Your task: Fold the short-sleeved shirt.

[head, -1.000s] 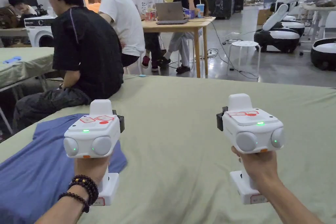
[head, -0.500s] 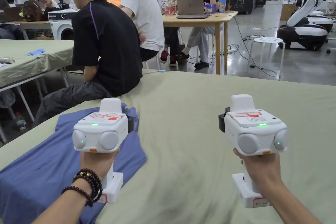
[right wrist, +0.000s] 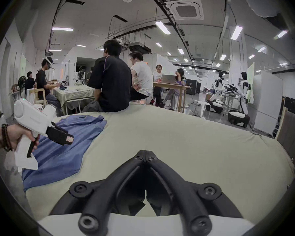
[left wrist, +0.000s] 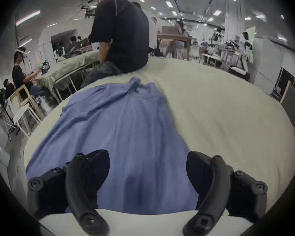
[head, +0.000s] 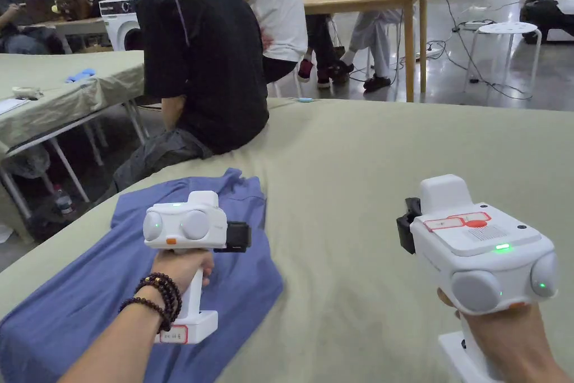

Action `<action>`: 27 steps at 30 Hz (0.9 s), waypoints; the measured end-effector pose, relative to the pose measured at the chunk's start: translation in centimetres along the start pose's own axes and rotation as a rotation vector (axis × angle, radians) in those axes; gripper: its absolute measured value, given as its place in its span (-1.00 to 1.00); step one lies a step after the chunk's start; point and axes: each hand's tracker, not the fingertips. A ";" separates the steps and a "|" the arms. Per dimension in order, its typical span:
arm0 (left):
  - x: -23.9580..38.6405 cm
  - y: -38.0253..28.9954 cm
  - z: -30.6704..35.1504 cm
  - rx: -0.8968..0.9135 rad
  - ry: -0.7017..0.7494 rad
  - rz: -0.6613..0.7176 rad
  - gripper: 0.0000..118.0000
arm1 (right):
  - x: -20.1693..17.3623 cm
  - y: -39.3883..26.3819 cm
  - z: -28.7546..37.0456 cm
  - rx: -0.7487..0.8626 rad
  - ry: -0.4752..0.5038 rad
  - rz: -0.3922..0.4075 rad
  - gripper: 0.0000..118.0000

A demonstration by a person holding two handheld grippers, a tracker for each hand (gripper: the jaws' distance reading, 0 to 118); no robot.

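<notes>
Left hand-held gripper (head: pixel 238 236) has swung in over the blue short-sleeved shirt (head: pixel 84 294), jaws spread wide, gripping nothing; right hand-held gripper (right wrist: pixel 146 152) hovers over bare cloth, jaws closed and empty. Shirt lies rumpled at the left edge of the cloth-covered counter (head: pixel 392 154). Thin, limp woven fabric, light, likely to sag and crease; best pinched at hem corners or shoulder seams.

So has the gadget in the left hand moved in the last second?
Yes. The left gripper has swung to point right, sideways across the blue shirt; before it pointed away, toward the shirt's far edge.
</notes>
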 end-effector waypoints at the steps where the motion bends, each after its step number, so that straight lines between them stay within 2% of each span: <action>1: -0.2 -0.1 -0.8 -0.004 -0.001 0.002 0.58 | -0.2 -0.2 -0.9 -0.005 0.006 0.001 -1.00; 8: 0.2 -1.1 -5.7 -0.085 -0.056 0.054 0.55 | -1.4 -1.3 -3.8 -0.053 0.027 -0.015 -1.00; 9: 0.6 -1.5 -5.8 -0.078 -0.022 0.025 0.46 | -1.4 -1.4 -3.9 -0.056 0.028 -0.012 -1.00; 10: 0.9 -1.4 -5.5 -0.067 -0.022 0.028 0.18 | -1.5 -1.6 -3.5 -0.057 0.025 -0.006 -1.00; 11: 0.9 -1.2 -5.2 -0.067 -0.020 0.026 -0.61 | -1.5 -1.7 -3.5 -0.059 0.025 0.000 -1.00; 13: 0.3 -0.3 -5.1 -0.012 0.011 0.034 -0.96 | -1.5 -1.8 -3.2 -0.060 0.021 0.009 -1.00; 14: 0.0 -0.1 -5.0 -0.004 0.043 0.044 -0.94 | -1.4 -1.8 -3.1 -0.060 0.020 0.009 -1.00; 16: -0.6 -0.1 -4.3 -0.017 0.002 0.089 -0.94 | -1.1 -1.8 -2.8 -0.063 0.021 -0.003 -1.00; 21: 0.3 0.9 -2.3 0.052 0.017 0.007 -0.94 | 0.6 -1.7 -1.8 -0.060 0.003 0.009 -1.00; 27: 1.4 4.1 2.6 0.188 -0.024 -0.003 -0.94 | 4.8 -1.8 1.1 -0.051 -0.067 0.007 -1.00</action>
